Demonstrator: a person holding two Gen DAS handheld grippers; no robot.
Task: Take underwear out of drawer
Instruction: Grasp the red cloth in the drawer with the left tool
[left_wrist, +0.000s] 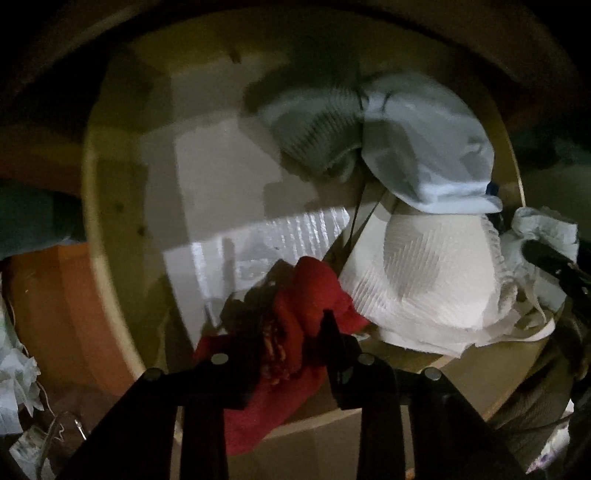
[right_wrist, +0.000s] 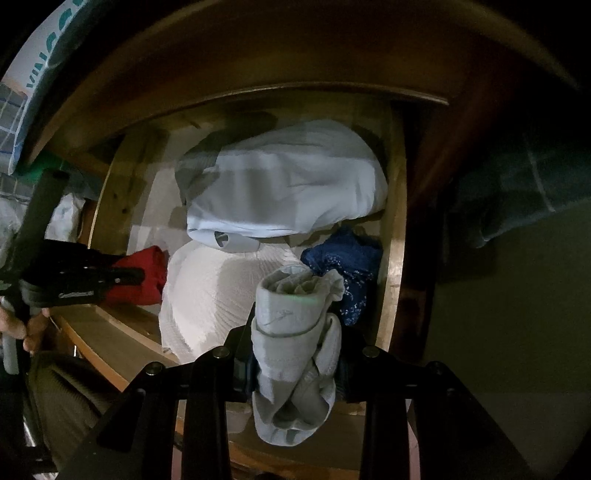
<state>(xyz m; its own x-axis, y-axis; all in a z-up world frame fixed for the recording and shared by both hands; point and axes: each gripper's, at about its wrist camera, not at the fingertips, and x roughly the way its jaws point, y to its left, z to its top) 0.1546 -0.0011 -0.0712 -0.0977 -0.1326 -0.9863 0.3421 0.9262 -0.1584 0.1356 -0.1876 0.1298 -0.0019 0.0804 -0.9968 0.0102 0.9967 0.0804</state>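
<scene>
Drawer (right_wrist: 397, 206): red underwear (left_wrist: 295, 306) clamped in left gripper (left_wrist: 284, 332).

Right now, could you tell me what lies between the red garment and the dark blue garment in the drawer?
In the right wrist view, a white ribbed garment lies between the red garment and the dark blue garment.

Cut-off "VINCO" on box (right_wrist: 33, 74)

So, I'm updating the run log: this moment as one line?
left gripper: shut on red garment | right gripper: shut on grey garment | drawer: open
</scene>
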